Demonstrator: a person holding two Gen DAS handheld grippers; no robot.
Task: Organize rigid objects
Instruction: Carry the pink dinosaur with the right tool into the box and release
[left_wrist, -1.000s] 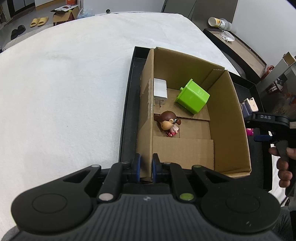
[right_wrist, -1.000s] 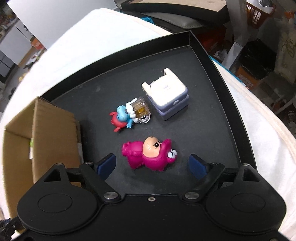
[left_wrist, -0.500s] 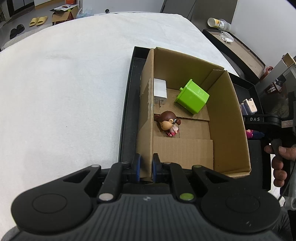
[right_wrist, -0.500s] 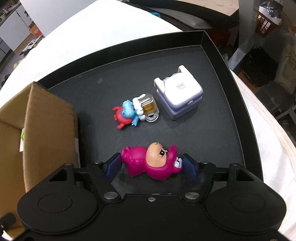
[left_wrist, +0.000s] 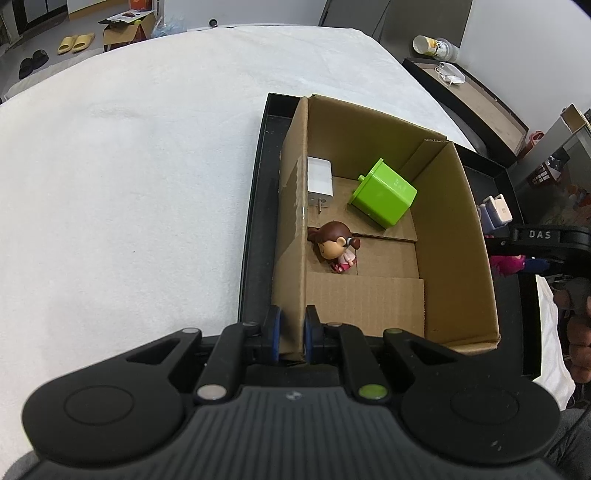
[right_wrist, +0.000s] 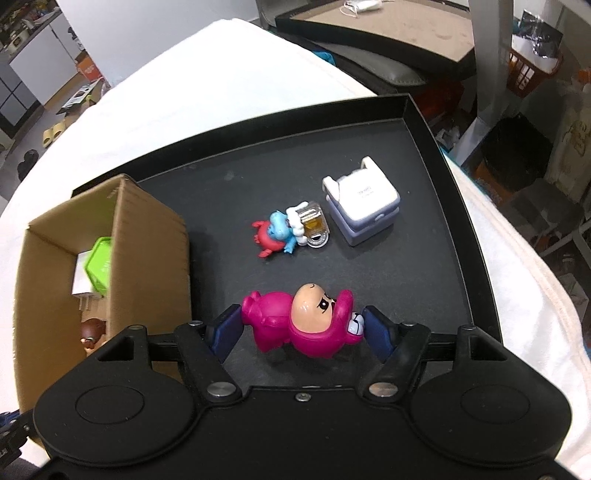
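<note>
Two hand-held grippers work over a black tray (right_wrist: 424, 122) on a white cloth (left_wrist: 129, 166). The right gripper (right_wrist: 301, 328) is clenched on a magenta-suited figurine (right_wrist: 299, 326), its blue pads pressing the toy's two ends. The jaws have just been closing, with the toy between them. The figurine's long axis runs crosswise between the pads, parallel to the tray's near edge: legs toward the cardboard box (right_wrist: 147, 251), hooded head toward the tray's right wall, face turned up at the camera. It appears to sit slightly clear of the tray floor, though the view does not settle this.

The left gripper (left_wrist: 291, 332) is clamped on the box's near left wall (left_wrist: 295, 221), one pad on each face. Inside the box lie a brown-haired doll (left_wrist: 334, 245), a white plug adapter (left_wrist: 319, 177) against the left wall, and a tilted green cube-shaped block (left_wrist: 384, 192).

Farther back on the tray, a small blue-and-red figurine (right_wrist: 275, 236) lies touching a clear yellowish charm (right_wrist: 314, 225), just beside a white-and-lavender charger (right_wrist: 364, 205).
</note>
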